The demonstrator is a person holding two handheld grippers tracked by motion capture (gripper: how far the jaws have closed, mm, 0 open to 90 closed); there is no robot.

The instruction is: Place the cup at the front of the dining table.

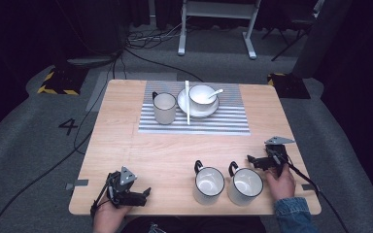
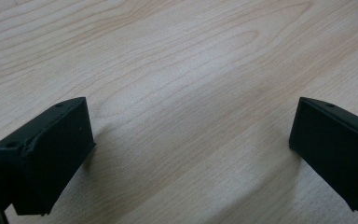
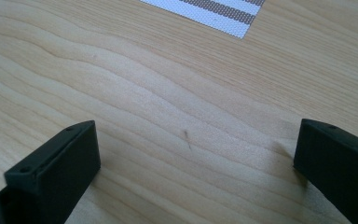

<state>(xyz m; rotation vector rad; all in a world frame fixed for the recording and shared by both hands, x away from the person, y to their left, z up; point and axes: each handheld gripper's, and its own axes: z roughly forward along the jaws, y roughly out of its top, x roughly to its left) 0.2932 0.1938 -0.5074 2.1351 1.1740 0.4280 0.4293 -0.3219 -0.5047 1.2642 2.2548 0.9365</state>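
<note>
Two white mugs [image 1: 226, 185] at table's 6 o'clock edge, side by side. Right gripper [image 1: 258, 161] just beside, 3 o'clock, jaws wide, empty. Left gripper [image 1: 144, 195] at 9 o'clock, jaws wide, empty. Striped mat [image 1: 233, 121] with crockery at 12 o'clock.

The left gripper [image 1: 143, 195] is held low at the near left in the left hand [image 1: 109, 216], its jaws spread wide and nothing held between them. The right gripper [image 1: 250, 160] is gripped by the right hand [image 1: 281, 183], jaws likewise parted and empty.
</note>
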